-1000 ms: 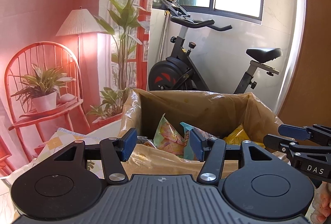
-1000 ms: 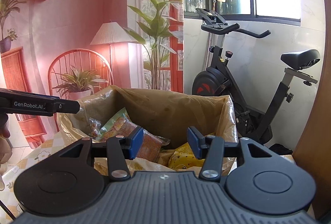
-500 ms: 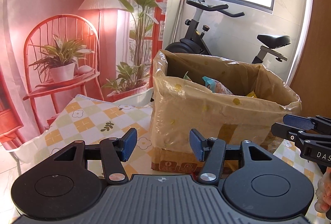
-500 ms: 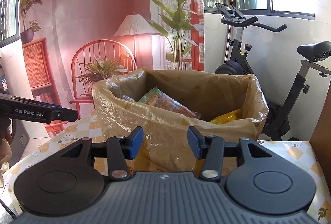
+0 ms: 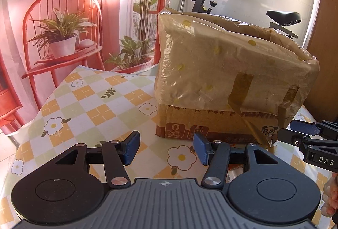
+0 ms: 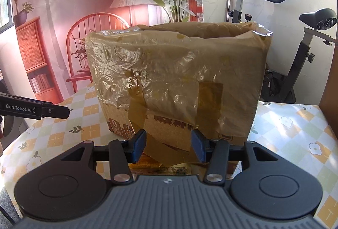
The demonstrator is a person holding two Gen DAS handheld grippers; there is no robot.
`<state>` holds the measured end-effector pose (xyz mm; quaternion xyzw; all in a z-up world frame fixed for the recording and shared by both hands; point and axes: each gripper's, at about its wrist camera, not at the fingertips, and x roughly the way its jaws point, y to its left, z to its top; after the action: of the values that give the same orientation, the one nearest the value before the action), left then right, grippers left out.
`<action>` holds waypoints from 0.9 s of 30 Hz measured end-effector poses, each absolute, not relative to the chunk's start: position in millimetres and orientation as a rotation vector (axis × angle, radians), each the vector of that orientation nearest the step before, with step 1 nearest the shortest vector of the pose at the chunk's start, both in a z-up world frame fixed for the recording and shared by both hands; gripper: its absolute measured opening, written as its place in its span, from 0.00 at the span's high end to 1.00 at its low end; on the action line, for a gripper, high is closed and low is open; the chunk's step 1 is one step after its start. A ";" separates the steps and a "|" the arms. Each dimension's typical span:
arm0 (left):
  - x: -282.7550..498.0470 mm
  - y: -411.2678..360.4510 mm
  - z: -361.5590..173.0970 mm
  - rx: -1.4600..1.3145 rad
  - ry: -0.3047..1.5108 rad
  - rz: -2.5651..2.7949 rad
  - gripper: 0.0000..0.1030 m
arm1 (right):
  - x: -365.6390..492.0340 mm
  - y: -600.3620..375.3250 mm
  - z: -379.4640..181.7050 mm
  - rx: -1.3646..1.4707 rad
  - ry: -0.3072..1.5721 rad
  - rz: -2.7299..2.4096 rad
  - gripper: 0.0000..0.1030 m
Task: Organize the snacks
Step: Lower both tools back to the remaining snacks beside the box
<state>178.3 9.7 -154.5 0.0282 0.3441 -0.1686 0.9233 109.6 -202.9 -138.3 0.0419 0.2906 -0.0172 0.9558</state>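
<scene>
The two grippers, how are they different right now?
The left gripper has bare checkered tablecloth between its blue fingers; the right gripper has the plastic-wrapped cardboard box straight ahead. The left gripper sits off the box's corner; the right gripper faces its taped front. Both are open and hold nothing.

Left wrist view: white letters "DAS" on the side of the right gripper (image 5: 304, 136), at the frame's right edge.

Right wrist view: white "GenRobot.AI" on the side of the left gripper (image 6: 57, 111), at the frame's left edge.

Box (image 5: 211, 123): a boxed "0" symbol printed at the lower left of the front face, small characters under it, too small to read. A second boxed symbol beside it, unreadable. A small panda-face mark at lower right. Larger print along the face, half covered by the bag (image 5: 221, 72) and tape; unreadable.
</scene>
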 end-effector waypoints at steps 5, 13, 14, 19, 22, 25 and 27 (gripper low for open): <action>178.5 -0.6 -165.7 0.083 0.711 -0.373 0.43 | 105.8 -208.6 -161.1 0.091 0.625 -0.054 0.51; 181.3 -12.1 -177.7 0.099 0.711 -0.398 0.44 | 104.7 -218.0 -182.2 0.119 0.658 -0.074 0.51; 181.7 -13.2 -178.9 0.102 0.711 -0.401 0.44 | 104.9 -218.9 -184.6 0.119 0.662 -0.076 0.51; 183.4 -17.2 -185.0 0.113 0.717 -0.409 0.44 | 104.3 -220.9 -192.7 0.115 0.666 -0.084 0.51; 184.3 -19.1 -189.1 0.119 0.725 -0.414 0.44 | 103.3 -221.8 -197.5 0.117 0.663 -0.090 0.51; 185.4 -21.7 -192.9 0.126 0.731 -0.427 0.44 | 103.2 -222.3 -201.4 0.122 0.654 -0.096 0.51; 185.9 -22.8 -195.1 0.129 0.740 -0.433 0.44 | 102.3 -222.5 -204.3 0.120 0.646 -0.100 0.51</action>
<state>185.9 -22.8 -195.1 0.0623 0.3585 -0.2098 0.9075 102.3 -222.5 -204.3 0.0591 0.3173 -0.0489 0.9452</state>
